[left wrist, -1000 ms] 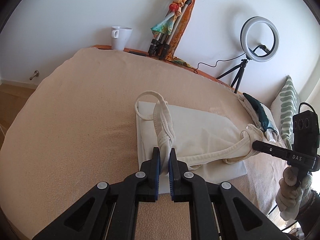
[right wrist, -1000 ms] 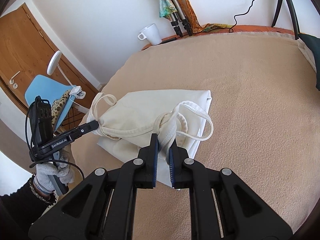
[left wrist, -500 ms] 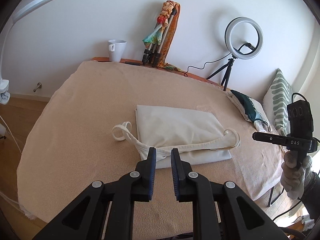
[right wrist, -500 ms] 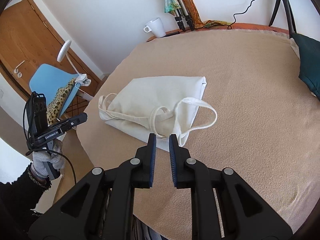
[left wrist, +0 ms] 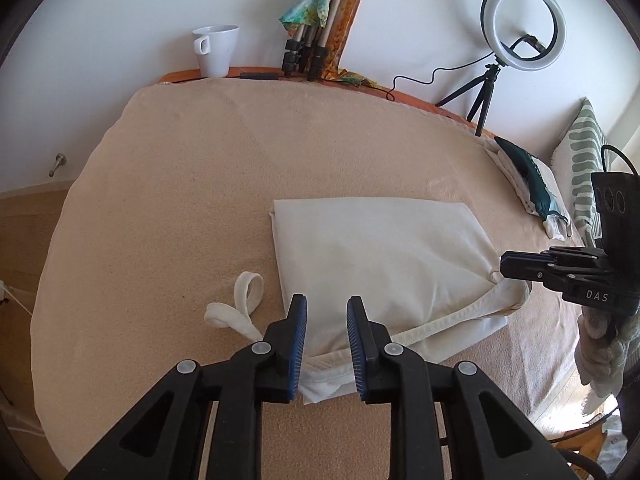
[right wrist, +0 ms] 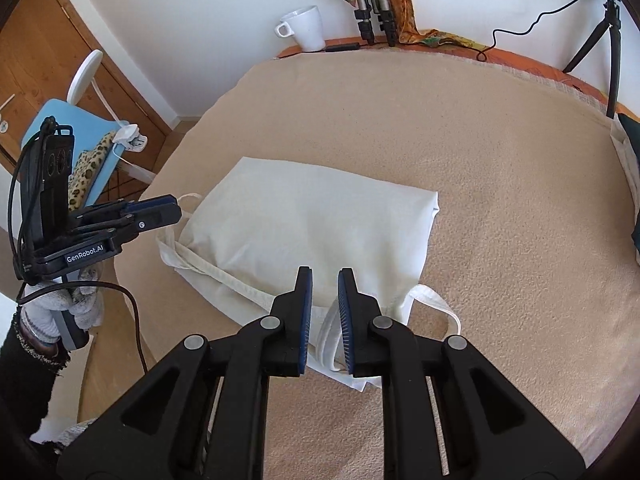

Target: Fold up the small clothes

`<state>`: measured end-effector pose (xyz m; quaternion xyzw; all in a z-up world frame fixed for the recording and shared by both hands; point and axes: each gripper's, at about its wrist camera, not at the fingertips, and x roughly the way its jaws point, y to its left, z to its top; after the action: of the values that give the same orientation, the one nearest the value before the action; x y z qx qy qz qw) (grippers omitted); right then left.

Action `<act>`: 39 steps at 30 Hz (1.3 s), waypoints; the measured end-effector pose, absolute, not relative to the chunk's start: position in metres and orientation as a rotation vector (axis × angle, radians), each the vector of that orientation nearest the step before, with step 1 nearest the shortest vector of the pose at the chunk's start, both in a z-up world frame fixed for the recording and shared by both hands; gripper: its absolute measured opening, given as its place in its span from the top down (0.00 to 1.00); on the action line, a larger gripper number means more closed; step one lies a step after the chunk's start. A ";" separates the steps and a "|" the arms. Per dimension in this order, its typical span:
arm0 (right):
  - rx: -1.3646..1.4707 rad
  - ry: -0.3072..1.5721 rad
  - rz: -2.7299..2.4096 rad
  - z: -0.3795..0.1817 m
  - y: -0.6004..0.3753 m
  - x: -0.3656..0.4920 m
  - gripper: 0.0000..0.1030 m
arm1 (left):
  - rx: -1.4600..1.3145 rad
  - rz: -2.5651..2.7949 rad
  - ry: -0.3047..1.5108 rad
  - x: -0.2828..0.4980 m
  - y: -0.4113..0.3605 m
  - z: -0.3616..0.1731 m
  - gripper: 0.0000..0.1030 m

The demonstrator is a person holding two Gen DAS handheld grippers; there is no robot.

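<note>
A cream strappy top (left wrist: 380, 256) lies folded on the beige blanket, also in the right wrist view (right wrist: 312, 232). One strap loop (left wrist: 244, 300) lies loose to its left. My left gripper (left wrist: 326, 312) is open and empty, low over the garment's near left corner; it shows from the side in the right wrist view (right wrist: 160, 212). My right gripper (right wrist: 325, 284) is open and empty over the near right corner, above a strap loop (right wrist: 436, 304); in the left wrist view (left wrist: 516, 268) its tip is at the garment's right corner.
The blanket (left wrist: 192, 184) covers a bed. A white mug (left wrist: 216, 50), folded tripods (left wrist: 308, 52) and a ring light (left wrist: 524, 24) stand along the far edge. Folded clothes (left wrist: 528, 176) and a patterned pillow (left wrist: 580, 160) lie at right. A blue chair (right wrist: 84, 148) stands left.
Both grippers let go of the straps, which dropped onto the blanket. The grippers pulled back, then came down close over the garment's near corners with jaws open.
</note>
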<state>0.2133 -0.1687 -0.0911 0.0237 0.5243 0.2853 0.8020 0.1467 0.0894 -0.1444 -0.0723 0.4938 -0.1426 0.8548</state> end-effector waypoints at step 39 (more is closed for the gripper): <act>0.133 1.211 0.695 -0.120 -0.211 0.147 0.81 | -0.119 -0.345 1.026 0.063 0.090 -0.144 0.65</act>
<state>0.1469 -0.2112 -0.1201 0.0614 0.5572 0.3197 0.7639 0.0626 0.0904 -0.1440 -0.0568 0.4878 -0.1643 0.8555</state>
